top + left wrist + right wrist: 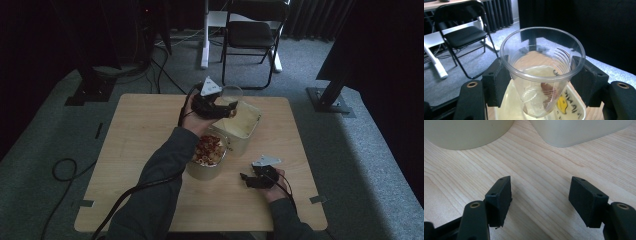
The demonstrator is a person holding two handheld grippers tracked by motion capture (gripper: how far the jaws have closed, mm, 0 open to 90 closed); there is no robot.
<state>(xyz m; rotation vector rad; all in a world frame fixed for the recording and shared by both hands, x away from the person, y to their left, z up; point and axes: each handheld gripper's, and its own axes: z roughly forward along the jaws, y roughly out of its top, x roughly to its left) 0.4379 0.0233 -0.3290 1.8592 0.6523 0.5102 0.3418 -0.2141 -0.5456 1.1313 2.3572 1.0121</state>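
Observation:
My left gripper [542, 80] is shut on a clear plastic cup [541, 65], its pads pressing on both sides. The cup [231, 93] hangs over the far corner of a cream square container [243, 122]. A reddish piece lies at the cup's bottom. In front of it, a round cream container [207, 155] holds red and pale cereal rings. My right gripper [245, 179] rests low on the wooden table [145, 130] to the right of the round container. Its jaws [540, 197] stand open over bare wood with nothing between them.
In the right gripper view, the round container's wall [466, 132] and the square one's wall [579, 130] stand just ahead of the jaws. A black folding chair [252, 35] stands beyond the table's far edge. Cables trail across the grey carpet at left.

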